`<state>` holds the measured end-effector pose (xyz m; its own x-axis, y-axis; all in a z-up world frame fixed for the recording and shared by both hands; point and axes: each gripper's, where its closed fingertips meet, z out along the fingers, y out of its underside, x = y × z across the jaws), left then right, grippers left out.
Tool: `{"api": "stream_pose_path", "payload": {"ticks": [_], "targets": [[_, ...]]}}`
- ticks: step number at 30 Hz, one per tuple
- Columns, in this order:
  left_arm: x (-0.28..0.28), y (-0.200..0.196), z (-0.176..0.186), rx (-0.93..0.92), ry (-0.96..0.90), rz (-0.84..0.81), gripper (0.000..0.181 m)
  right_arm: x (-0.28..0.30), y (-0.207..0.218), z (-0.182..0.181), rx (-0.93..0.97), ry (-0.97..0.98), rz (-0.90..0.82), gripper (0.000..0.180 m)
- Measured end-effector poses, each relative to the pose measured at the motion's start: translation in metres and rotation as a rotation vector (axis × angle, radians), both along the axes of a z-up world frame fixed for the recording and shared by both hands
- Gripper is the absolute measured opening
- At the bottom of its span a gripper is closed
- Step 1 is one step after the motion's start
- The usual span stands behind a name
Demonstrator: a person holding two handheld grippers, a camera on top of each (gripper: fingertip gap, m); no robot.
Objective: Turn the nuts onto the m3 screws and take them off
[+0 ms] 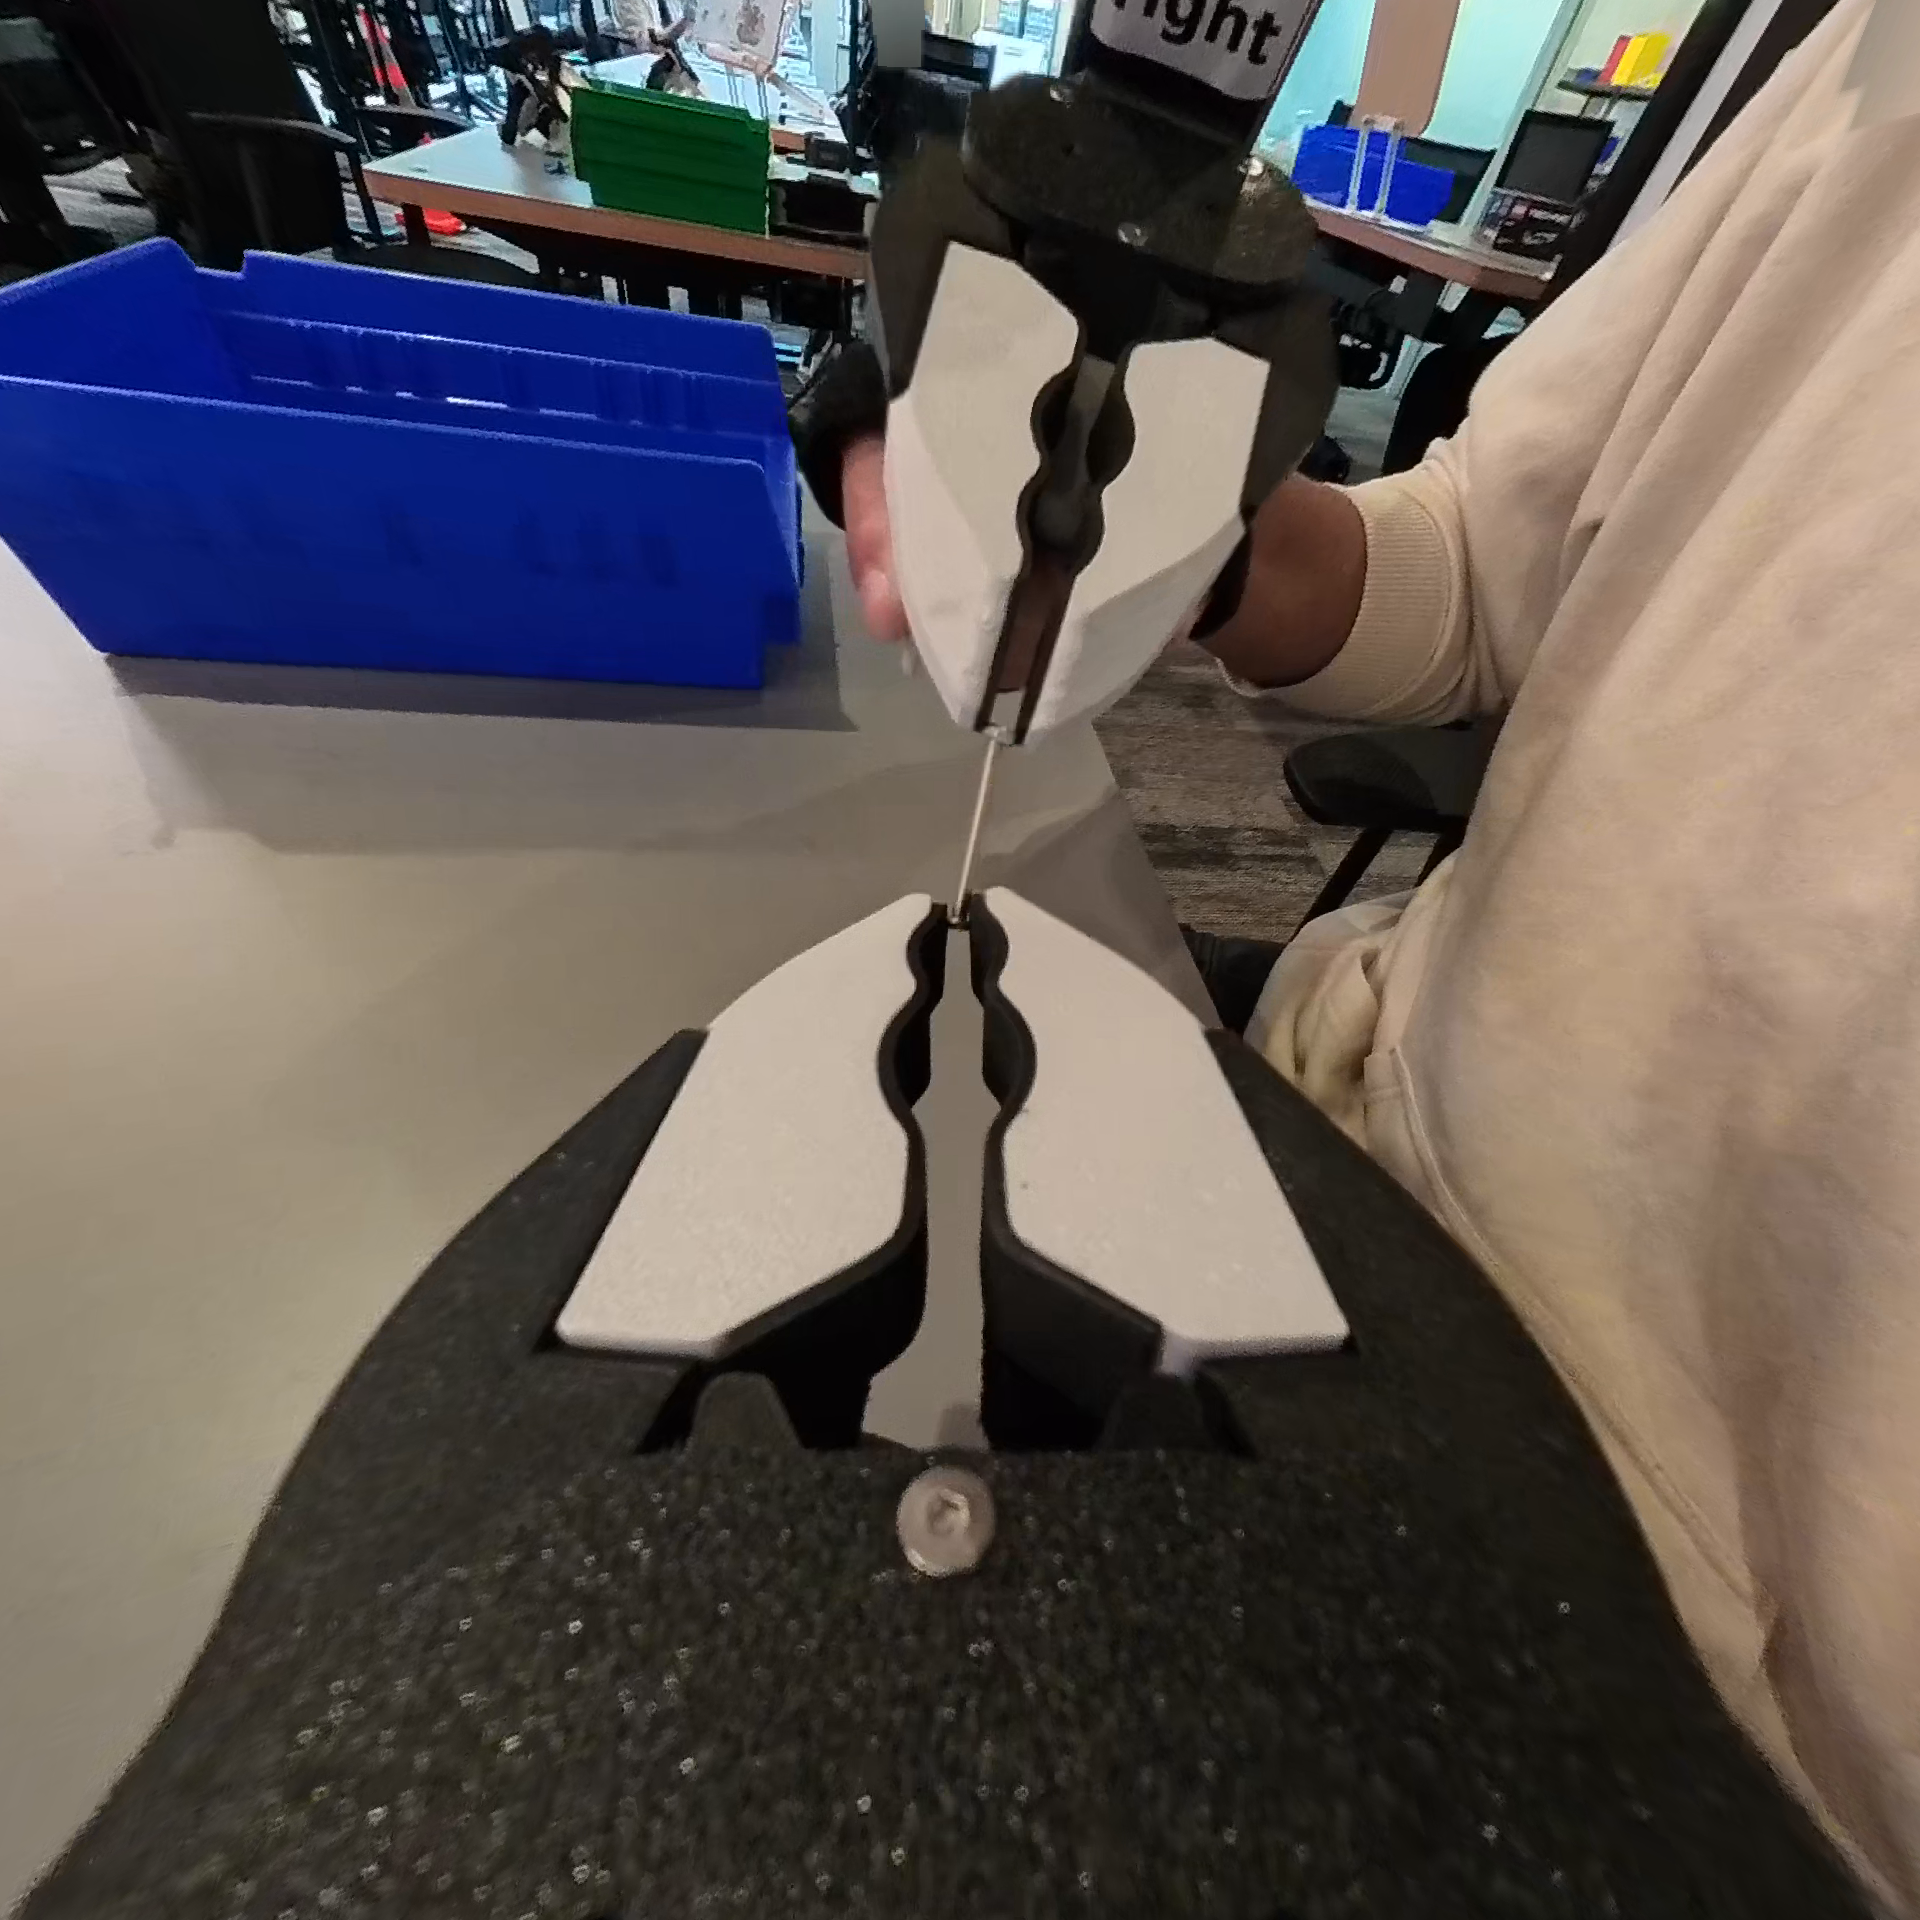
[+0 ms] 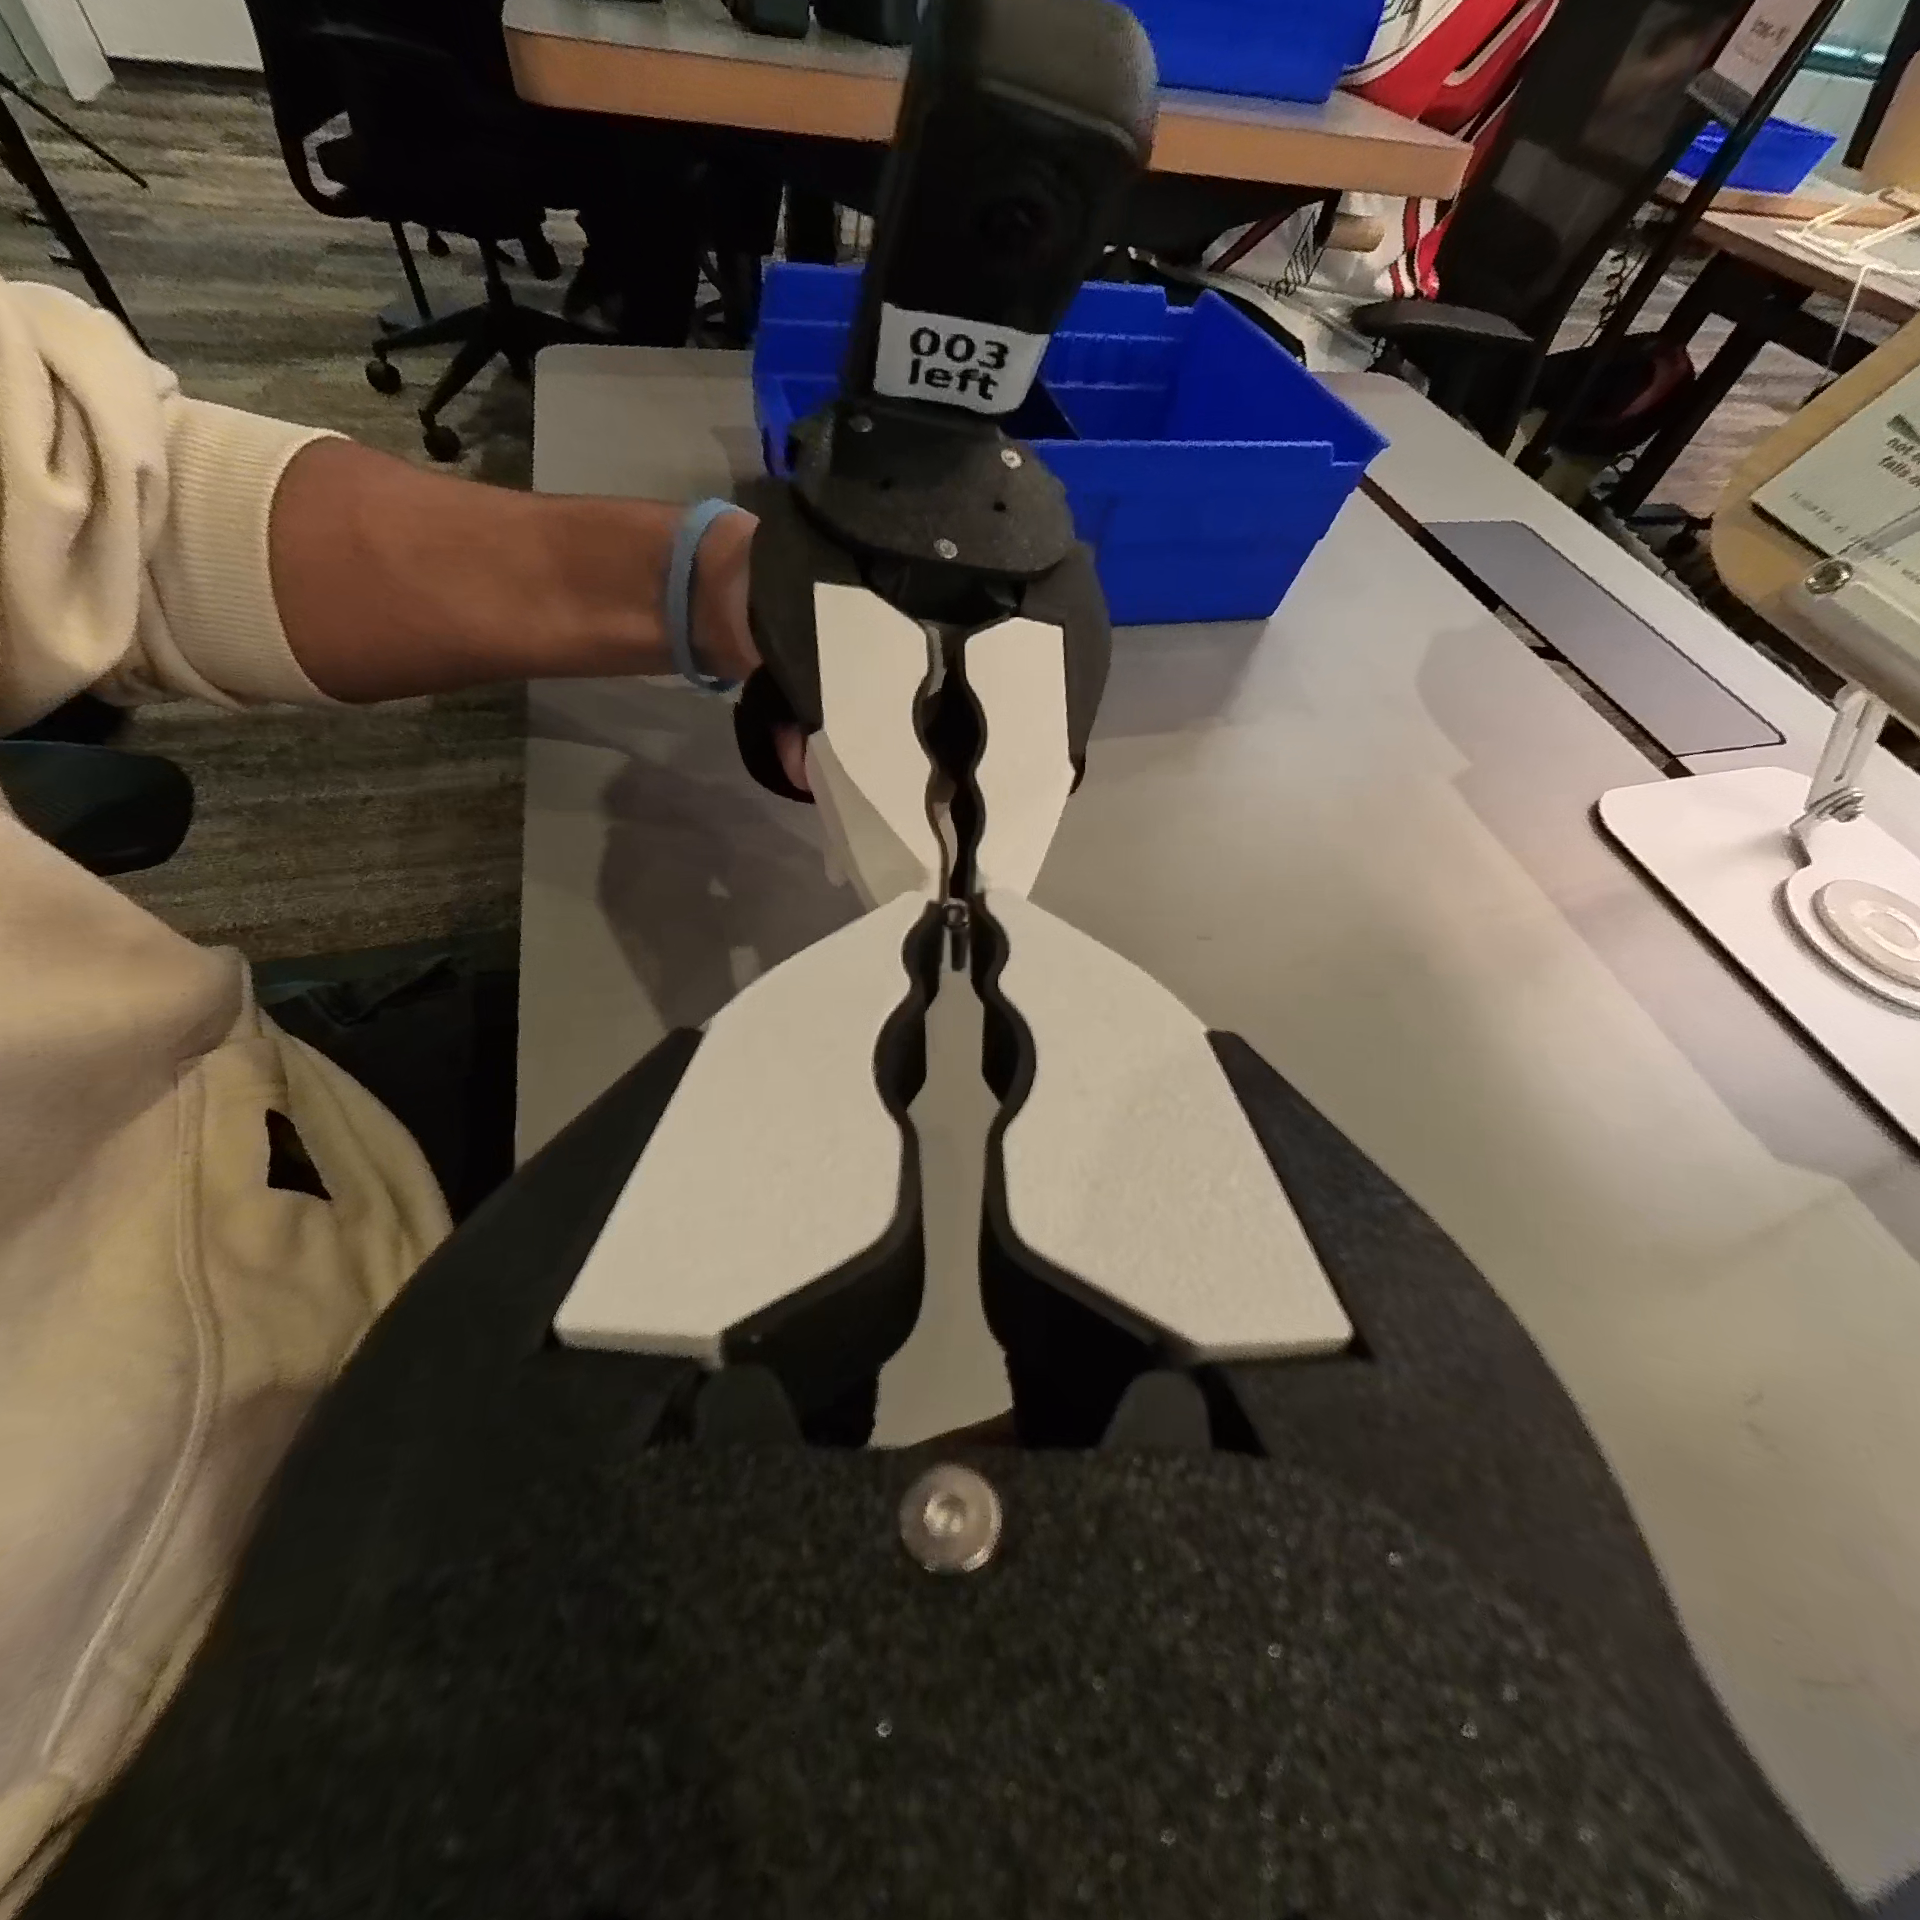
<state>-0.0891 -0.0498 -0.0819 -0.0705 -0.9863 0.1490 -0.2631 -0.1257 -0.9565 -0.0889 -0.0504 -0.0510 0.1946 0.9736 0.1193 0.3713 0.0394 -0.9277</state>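
We are holding the two grippers tip to tip above the grey table [image 1: 312,1039]. Our left gripper [image 1: 958,914] is pinching down to a narrow gap on a small dark nut [image 1: 958,915] at its very tips. Our right gripper [image 1: 1006,727] is nearly closed too, gripping one end of a thin silver screw [image 1: 982,821] whose other end is meeting the nut. In the right wrist view the screw is running in between the right gripper's [image 2: 956,914] fingertips (its head is too small to make out), with the left gripper [image 2: 951,883] just beyond. A blue bin [image 1: 416,499] is sitting behind on the table, well apart from the grippers.
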Motion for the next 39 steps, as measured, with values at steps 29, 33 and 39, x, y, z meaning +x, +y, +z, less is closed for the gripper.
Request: {"api": "stream_pose_path", "payload": {"ticks": [29, 33, 39], "targets": [[0.002, -0.012, 0.002, -0.075, -0.018, -0.104, 0.004, 0.003, -0.01, 0.003, -0.026, 0.034, 0.069, 0.005], [0.003, -0.014, 0.002, -0.079, -0.012, -0.114, 0.004, 0.003, -0.012, 0.002, -0.02, 0.024, 0.079, 0.005], [0.003, -0.018, 0.0, -0.083, 0.0, -0.134, 0.004, 0.001, -0.014, 0.001, -0.025, 0.025, 0.095, 0.005]]}}
